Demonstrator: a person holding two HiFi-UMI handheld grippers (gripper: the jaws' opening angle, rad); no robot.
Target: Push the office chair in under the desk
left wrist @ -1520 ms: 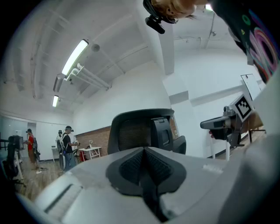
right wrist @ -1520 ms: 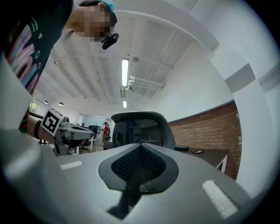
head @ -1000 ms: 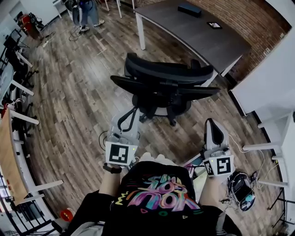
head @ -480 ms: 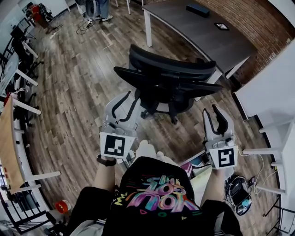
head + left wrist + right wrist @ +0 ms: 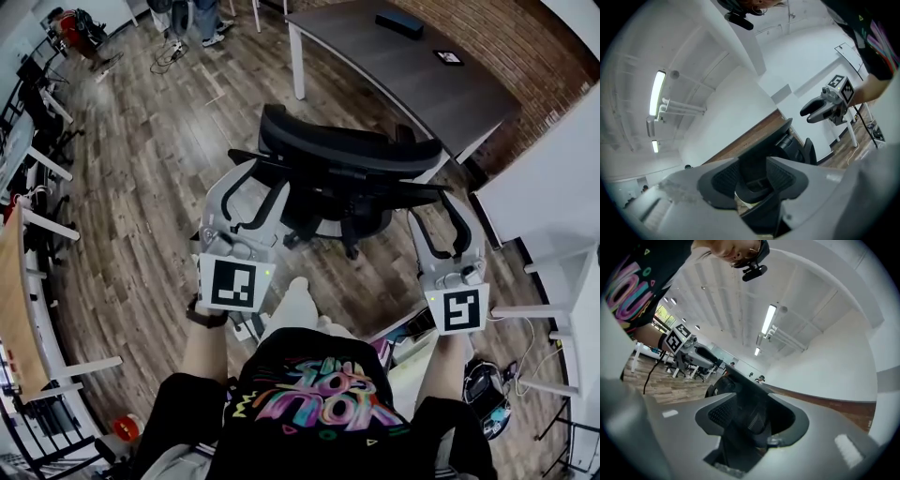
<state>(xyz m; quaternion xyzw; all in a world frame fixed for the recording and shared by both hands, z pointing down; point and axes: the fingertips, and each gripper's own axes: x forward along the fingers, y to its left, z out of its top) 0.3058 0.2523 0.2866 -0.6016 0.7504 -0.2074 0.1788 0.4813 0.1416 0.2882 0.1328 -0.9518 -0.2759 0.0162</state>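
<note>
Jaws of the left gripper [image 5: 258, 187] stand wide, having just been opening, with the office chair's [image 5: 349, 155] left armrest [image 5: 251, 159] loose between them. That chair stands ahead of both grippers, near the desk's [image 5: 403, 75] edge. The right gripper [image 5: 439, 217] gapes likewise, freshly opened, the right armrest [image 5: 427, 192] unpressed between its jaws.

- One office chair [image 5: 347, 178].
- One desk [image 5: 403, 80] with a dark top.
- Two things lying on it: one dark box [image 5: 398, 22], one small flat card [image 5: 448, 57].
- Two grippers in my hands: left gripper [image 5: 258, 187], right gripper [image 5: 438, 220].
</note>
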